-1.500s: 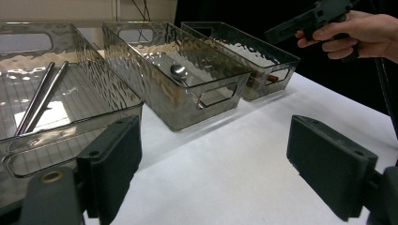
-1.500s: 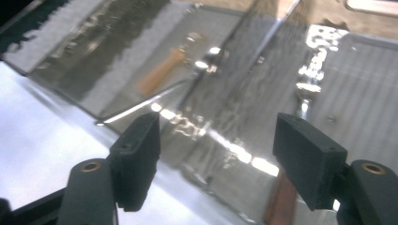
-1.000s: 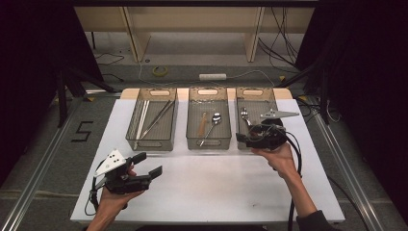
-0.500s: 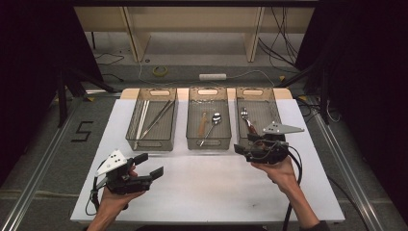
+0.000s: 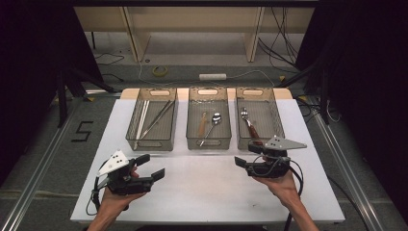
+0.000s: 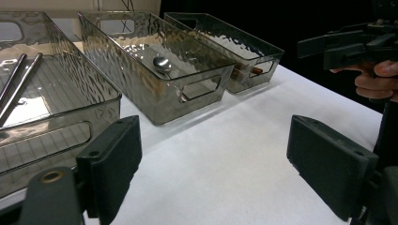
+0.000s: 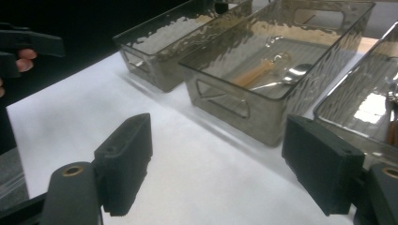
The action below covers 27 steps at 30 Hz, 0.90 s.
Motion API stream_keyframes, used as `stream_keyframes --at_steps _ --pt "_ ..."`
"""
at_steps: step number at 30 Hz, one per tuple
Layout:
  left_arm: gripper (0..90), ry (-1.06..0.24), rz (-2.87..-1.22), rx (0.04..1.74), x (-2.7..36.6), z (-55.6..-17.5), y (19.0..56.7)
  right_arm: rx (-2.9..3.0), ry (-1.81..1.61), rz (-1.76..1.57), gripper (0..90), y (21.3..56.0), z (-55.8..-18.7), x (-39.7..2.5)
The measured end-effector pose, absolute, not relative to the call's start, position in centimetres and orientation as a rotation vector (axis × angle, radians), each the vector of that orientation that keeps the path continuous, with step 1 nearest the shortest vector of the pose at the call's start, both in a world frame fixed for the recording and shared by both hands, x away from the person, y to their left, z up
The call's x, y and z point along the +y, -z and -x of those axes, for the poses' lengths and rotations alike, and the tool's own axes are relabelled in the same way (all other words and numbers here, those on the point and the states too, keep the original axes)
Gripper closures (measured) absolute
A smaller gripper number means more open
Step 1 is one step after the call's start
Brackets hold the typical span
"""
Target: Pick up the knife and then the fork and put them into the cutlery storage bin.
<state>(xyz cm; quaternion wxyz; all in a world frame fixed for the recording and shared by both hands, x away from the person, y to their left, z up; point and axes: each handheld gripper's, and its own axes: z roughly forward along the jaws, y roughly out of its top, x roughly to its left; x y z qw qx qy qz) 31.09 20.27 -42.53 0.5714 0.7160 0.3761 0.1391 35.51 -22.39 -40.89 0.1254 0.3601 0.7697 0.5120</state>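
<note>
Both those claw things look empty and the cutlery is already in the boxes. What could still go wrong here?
The right gripper hovers open close to the right bin, so a careless swing might knock its front wall and shift the fork inside. The cable trailing under that hand could snag. The left gripper, also open, sits near the table front, away from anything.

A: Right bin (image 5: 275, 126), state?
B: Clear smoked plastic, rippled walls, cut-out handles; upright at the right end of the row of three on the white counter (image 5: 202, 187).
A: Contents?
B: One fork (image 5: 249, 124) with a brown handle, flat on the floor of the bin, lengthwise, head toward the far end.
A: Nearest tongs?
B: Right tongs (image 5: 250, 155), jaws apart, empty, just in front of that bin.
</note>
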Motion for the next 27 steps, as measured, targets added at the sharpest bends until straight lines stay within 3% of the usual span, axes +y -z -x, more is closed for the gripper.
stream_keyframes --at_steps 27 --pt "17.6 -0.314 -1.688 0.879 20.1 -31.1 42.6 2.176 -1.537 -1.048 22.9 42.4 -32.3 -24.3"
